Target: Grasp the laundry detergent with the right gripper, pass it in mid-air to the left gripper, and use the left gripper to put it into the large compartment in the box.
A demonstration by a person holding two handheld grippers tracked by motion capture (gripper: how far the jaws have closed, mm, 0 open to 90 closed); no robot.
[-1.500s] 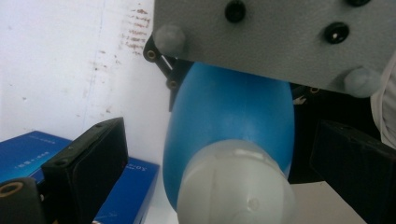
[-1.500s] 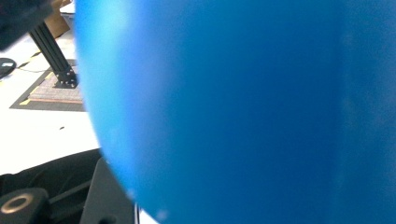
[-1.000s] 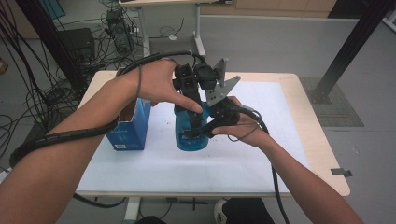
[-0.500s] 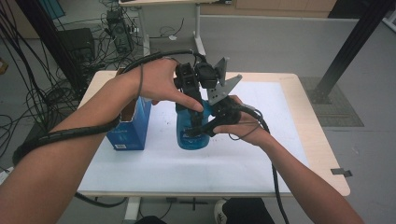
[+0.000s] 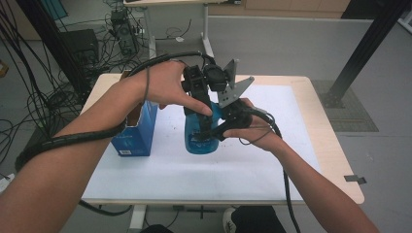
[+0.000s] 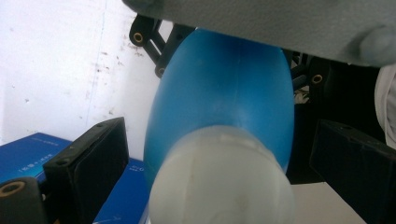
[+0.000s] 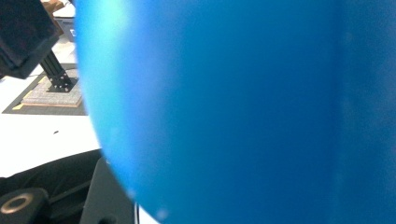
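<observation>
The blue bottle (image 5: 201,138) stands just right of the blue carton (image 5: 133,133) on the white table mat (image 5: 272,160). The right gripper (image 5: 214,131) clamps the bottle's body; keep that hold firm. The left gripper (image 5: 206,87), jaws spread either side of the white cap (image 6: 222,179) (not yet touching), should close squarely before twisting.

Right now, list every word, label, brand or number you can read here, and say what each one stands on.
No text here can be read.
Blue box: a pale label patch low on its front in the high view, too small to read.
Blue box: a line of pale print in the left gripper view, too blurred to read.
Blue bottle: no print visible.
</observation>
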